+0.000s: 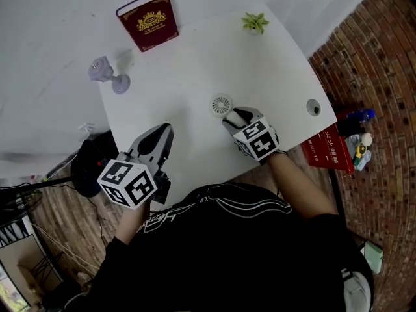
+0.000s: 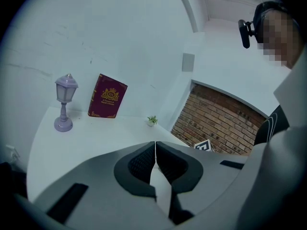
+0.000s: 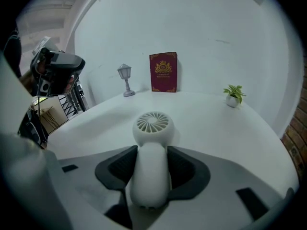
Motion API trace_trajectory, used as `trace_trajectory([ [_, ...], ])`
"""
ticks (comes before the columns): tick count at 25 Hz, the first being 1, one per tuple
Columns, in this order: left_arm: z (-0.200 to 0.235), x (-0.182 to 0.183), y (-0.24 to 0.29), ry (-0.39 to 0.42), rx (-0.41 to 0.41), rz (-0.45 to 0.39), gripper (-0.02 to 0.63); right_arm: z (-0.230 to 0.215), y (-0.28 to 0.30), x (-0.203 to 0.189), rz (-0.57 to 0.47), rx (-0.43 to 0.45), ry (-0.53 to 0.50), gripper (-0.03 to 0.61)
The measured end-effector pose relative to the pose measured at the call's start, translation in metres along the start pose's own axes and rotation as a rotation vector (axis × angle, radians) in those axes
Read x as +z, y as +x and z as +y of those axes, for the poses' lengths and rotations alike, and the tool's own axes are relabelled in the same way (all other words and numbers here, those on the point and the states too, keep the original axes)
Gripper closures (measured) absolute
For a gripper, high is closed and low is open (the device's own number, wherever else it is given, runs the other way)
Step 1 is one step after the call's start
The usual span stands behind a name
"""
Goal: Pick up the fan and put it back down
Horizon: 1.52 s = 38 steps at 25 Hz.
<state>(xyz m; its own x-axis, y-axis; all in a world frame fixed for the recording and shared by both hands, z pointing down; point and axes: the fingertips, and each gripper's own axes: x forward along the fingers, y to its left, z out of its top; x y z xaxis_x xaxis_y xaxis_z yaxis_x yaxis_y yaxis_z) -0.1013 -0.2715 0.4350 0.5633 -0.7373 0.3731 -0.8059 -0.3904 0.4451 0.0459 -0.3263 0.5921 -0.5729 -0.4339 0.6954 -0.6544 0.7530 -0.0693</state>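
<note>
Nearest the person, the left gripper (image 2: 155, 146) hangs well to the left of the fan, its jaws pressed together on nothing. The right gripper (image 3: 152, 153) is the one on the small white plastic handheld fan (image 3: 152, 123), and its dark pads pinch the rounded handle from both sides. The fan seems to rest on the white table (image 1: 195, 64). Its long axis runs in line with the jaws, grille head pointing away, so I judge a straight lift should serve.

A staged indoor corner, more studio than home: a white tabletop (image 1: 195, 70) against a bare white wall, holding a red book (image 1: 147, 20) at 11 o'clock, a lilac lantern ornament (image 1: 107, 73) at 10 and a small potted plant (image 1: 255, 23) at 1 (brickwork (image 1: 377, 57) at 3, cables (image 1: 19, 194) at 8).
</note>
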Motion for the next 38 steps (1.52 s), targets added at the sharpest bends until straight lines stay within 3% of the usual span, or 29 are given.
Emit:
trace_trajectory([
  [8, -0.002, -0.001, -0.001, 0.008, -0.014, 0.019, 0.581, 0.0, 0.0, 0.0, -0.001, 0.008, 0.012, 0.385],
  [16, -0.012, 0.005, -0.004, 0.051, -0.033, 0.054, 0.581, -0.003, -0.009, 0.006, -0.04, 0.001, 0.095, 0.385],
  [24, -0.022, 0.009, -0.018, 0.067, -0.048, 0.072, 0.581, 0.006, -0.038, 0.032, -0.136, -0.013, 0.161, 0.385],
  [38, -0.04, -0.006, -0.063, 0.053, -0.068, 0.032, 0.581, 0.071, -0.131, 0.08, -0.329, -0.001, 0.133, 0.385],
])
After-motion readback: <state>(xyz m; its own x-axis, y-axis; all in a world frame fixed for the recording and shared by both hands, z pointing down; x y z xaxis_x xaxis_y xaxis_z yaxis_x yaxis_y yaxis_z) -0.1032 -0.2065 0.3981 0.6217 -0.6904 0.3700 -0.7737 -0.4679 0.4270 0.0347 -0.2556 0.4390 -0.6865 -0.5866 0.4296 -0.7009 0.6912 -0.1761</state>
